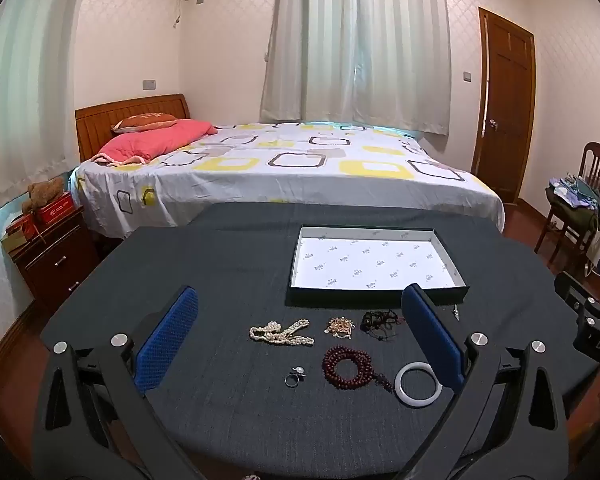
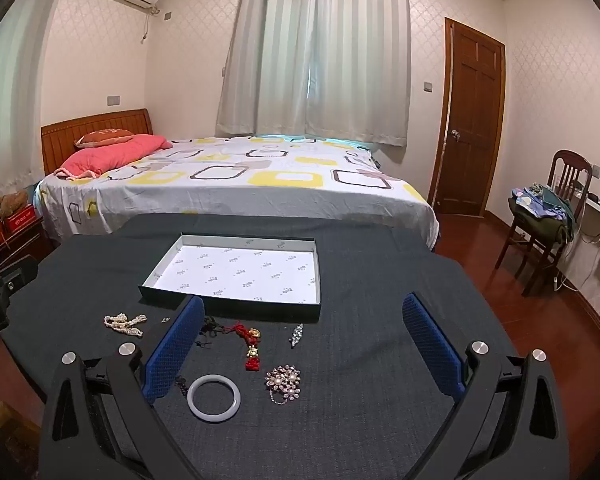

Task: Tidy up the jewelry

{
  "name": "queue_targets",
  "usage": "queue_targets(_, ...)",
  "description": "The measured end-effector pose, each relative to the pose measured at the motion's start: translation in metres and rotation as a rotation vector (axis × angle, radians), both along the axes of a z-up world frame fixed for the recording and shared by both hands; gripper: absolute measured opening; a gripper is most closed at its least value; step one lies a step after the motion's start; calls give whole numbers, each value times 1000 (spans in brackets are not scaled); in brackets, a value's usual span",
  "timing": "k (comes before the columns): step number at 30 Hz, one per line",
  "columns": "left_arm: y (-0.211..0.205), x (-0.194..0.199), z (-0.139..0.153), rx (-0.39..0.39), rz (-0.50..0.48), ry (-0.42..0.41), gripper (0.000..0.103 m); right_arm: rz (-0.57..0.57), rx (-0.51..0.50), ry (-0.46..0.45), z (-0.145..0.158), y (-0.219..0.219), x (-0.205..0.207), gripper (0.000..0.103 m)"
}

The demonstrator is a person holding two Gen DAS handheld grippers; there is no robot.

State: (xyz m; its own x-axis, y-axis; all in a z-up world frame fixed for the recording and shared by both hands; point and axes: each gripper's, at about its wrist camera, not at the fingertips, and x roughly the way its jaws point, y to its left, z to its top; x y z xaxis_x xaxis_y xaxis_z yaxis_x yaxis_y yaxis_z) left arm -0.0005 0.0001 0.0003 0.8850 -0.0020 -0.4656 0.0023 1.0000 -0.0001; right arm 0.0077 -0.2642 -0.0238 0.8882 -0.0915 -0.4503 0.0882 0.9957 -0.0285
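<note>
On dark cloth (image 1: 220, 400) — one tray (image 1: 374, 233), one white bangle (image 1: 418, 383), one ring (image 1: 294, 376).

Both wrist views look forward, close over the dark cloth-covered tabletop (image 1: 228, 264), the left further left; both share the shallow white-lined box (image 1: 374, 266) and white ring-shaped bangle (image 2: 216, 398).

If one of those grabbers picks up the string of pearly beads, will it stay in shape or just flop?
Probably flop. The pearl strand lies in loose, doubled-over loops on the dark tablecloth, which suggests a limp string rather than a stiff ring like the white bangle. Pinched at one spot, the rest would likely dangle and swing. The rounded beads might also slip between the pads.
</note>
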Motion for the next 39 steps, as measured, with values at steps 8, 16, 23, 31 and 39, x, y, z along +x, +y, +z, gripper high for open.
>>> queue_targets(8,0,0,0,1,4,-3,99,-2,-7,-5,1,0,-1,97)
queue_targets(16,0,0,0,0,8,2,99,1,-6,-4,1,1,-1,97)
queue_targets(23,2,0,3,-6,8,1,99,1,-5,-5,0,0,-2,97)
queue_targets(31,2,1,0,-3,6,3,99,2,-5,-4,1,2,-2,97)
queue_targets(39,2,0,-1,-6,5,5,99,2,-5,-4,1,2,-2,97)
